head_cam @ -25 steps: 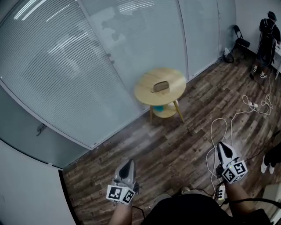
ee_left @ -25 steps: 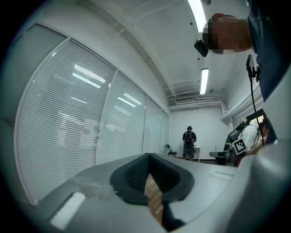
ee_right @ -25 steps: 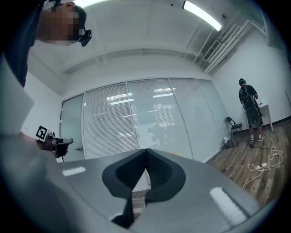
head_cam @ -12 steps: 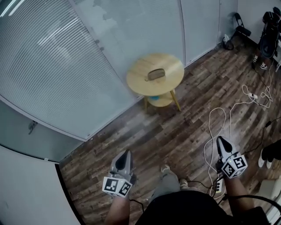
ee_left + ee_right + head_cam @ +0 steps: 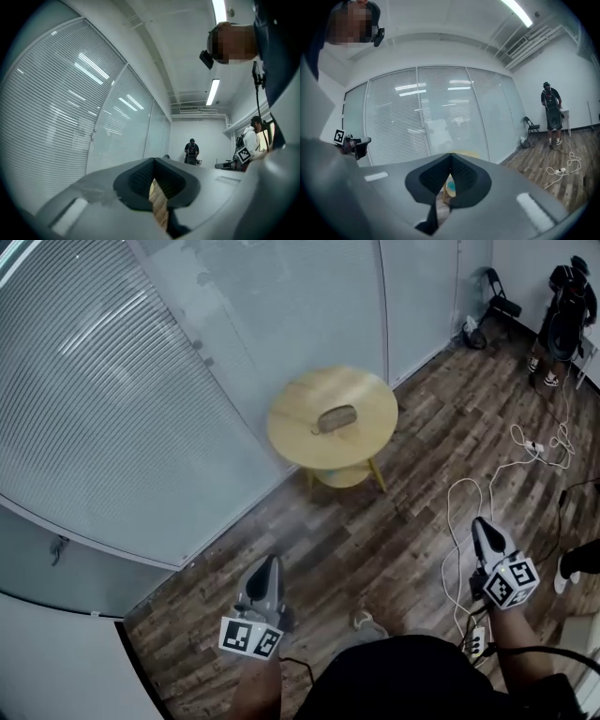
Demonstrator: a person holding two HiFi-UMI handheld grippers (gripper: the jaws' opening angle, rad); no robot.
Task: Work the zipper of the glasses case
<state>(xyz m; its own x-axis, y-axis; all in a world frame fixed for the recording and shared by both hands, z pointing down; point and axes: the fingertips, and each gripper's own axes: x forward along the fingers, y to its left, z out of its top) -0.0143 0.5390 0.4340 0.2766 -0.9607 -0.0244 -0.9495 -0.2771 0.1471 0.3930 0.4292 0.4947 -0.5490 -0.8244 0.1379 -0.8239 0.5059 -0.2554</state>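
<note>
A brown oblong glasses case (image 5: 337, 416) lies on a small round wooden table (image 5: 286, 427) by the glass wall, well ahead of me. My left gripper (image 5: 271, 566) is held low at the bottom left, shut with nothing in it. My right gripper (image 5: 481, 526) is at the bottom right, also shut and empty. Both point toward the table and are far from it. In the left gripper view the closed jaws (image 5: 153, 161) hide most of the floor. In the right gripper view the table's yellow edge (image 5: 464, 153) shows just above the closed gripper (image 5: 450, 157).
A frosted glass wall with blinds (image 5: 141, 381) runs along the left. White cables (image 5: 511, 474) and a power strip (image 5: 475, 643) lie on the wood floor at the right. A person (image 5: 561, 320) stands in the far right corner near a folding chair (image 5: 497, 296).
The table and case have come nearer and shifted slightly left in the head view as I walk forward. Both grippers stay shut and low, carried along with me.
</note>
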